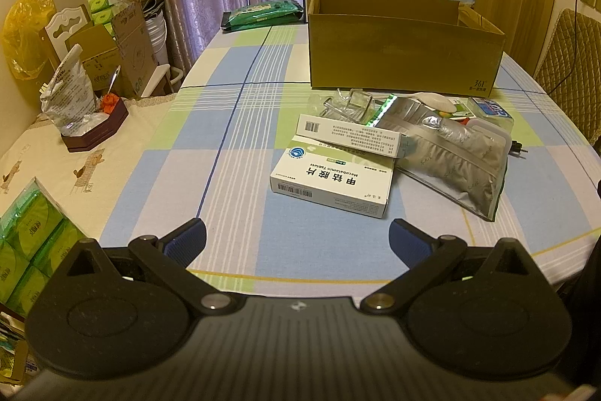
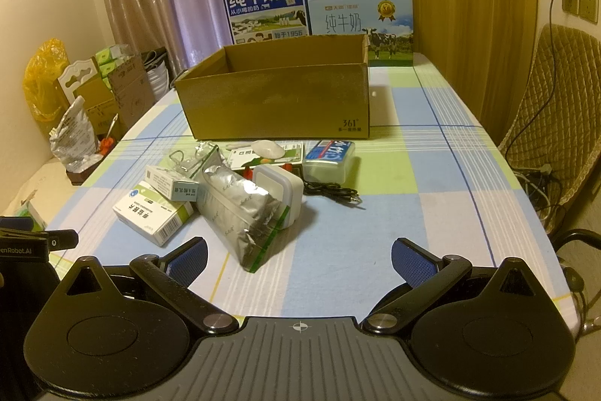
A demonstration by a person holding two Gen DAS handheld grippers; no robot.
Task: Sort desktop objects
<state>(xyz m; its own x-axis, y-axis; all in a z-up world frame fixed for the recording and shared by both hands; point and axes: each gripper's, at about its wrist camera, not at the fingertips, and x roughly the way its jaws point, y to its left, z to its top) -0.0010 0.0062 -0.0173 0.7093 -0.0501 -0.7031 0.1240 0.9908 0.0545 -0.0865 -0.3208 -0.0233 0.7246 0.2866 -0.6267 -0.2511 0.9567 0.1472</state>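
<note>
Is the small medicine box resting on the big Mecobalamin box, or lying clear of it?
Touching. In the left wrist view the small medicine box lies across the far edge of the Mecobalamin box, overlapping its top with no gap.

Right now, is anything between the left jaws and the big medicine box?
Nothing visible: bare tablecloth lies between the open left gripper and the medicine box. A smaller box rests on its far edge, beyond the approach.
</note>
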